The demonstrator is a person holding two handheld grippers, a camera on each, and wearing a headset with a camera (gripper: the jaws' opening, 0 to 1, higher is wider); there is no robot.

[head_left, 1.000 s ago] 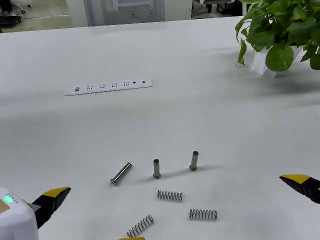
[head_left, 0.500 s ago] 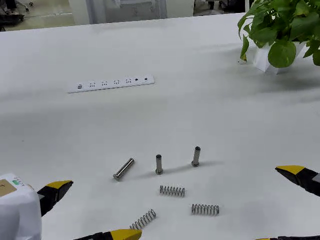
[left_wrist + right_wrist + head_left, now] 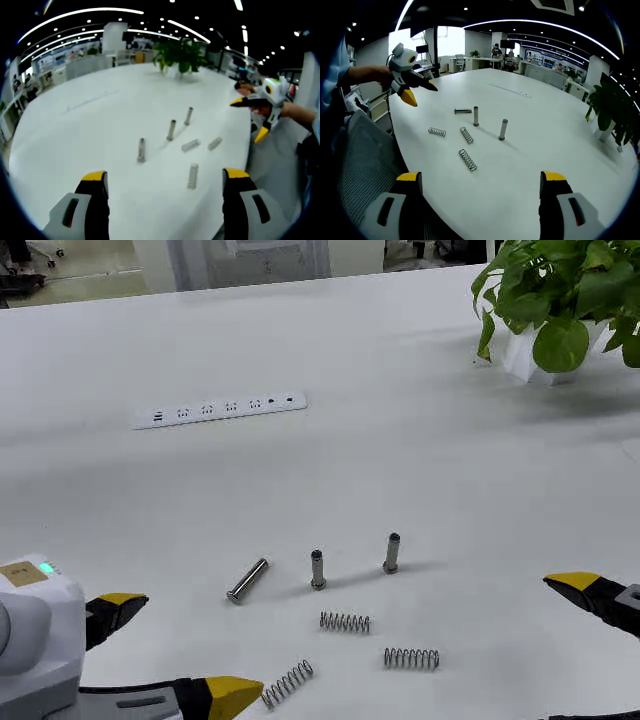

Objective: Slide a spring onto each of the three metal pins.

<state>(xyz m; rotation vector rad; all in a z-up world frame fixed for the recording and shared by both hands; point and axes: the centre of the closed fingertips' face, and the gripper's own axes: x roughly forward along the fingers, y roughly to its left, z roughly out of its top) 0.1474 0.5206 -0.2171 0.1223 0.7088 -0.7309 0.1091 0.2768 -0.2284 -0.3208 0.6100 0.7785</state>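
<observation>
Springs x3 lie loose on table at 6 o'clock of pins; none threaded. Left gripper & right gripper gape wide, empty. Next, prob.: pinch a spring; 9 o'clock pin lies flat.

3 metal pins, 3 springs, 1 pwr strip, 1 potted plant
</observation>
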